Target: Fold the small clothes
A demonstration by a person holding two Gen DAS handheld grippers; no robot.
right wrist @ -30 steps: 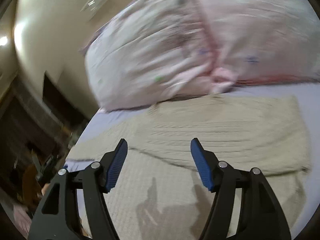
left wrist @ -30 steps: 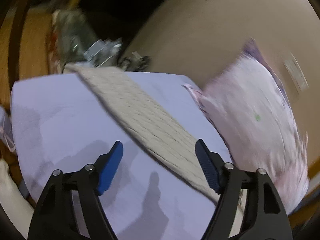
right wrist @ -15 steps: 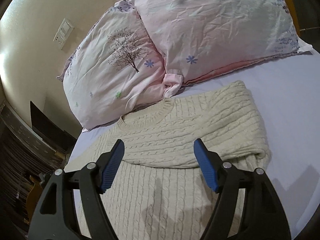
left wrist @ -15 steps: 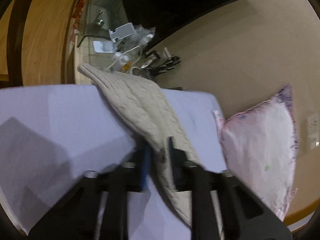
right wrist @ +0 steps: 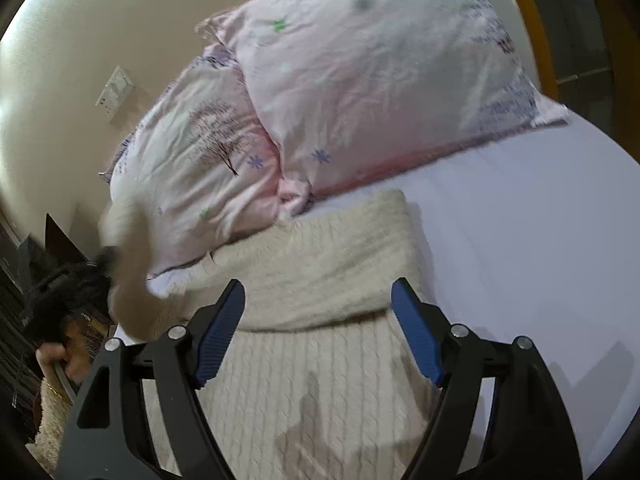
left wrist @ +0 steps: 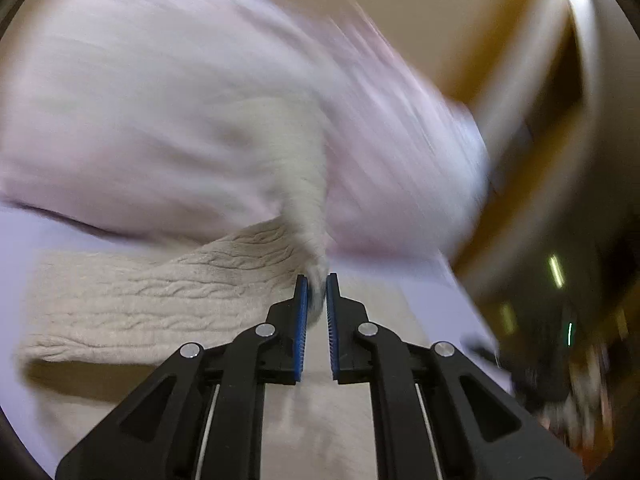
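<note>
Cream cable-knit sweater (right wrist: 320,360) is spread on the lavender bed sheet (right wrist: 520,248), below two pink pillows (right wrist: 360,80). Its sleeve (left wrist: 308,208) is pinched and lifted by the left gripper (left wrist: 317,280), jaws pressed together. The right gripper (right wrist: 318,308) is held low over the sweater, jaws spread.

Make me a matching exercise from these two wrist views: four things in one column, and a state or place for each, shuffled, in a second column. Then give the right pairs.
Column 1
1. left hand-held gripper
2. right hand-held gripper
3. cream knit sweater
4. pink pillows

Column 2
A. propped at the head of the bed, against the wall
B. open, above the sweater's body
C. shut on a sleeve of the sweater
D. spread on the lavender sheet, one sleeve already folded across it

Pairs: 1-C, 2-B, 3-D, 4-A
</note>
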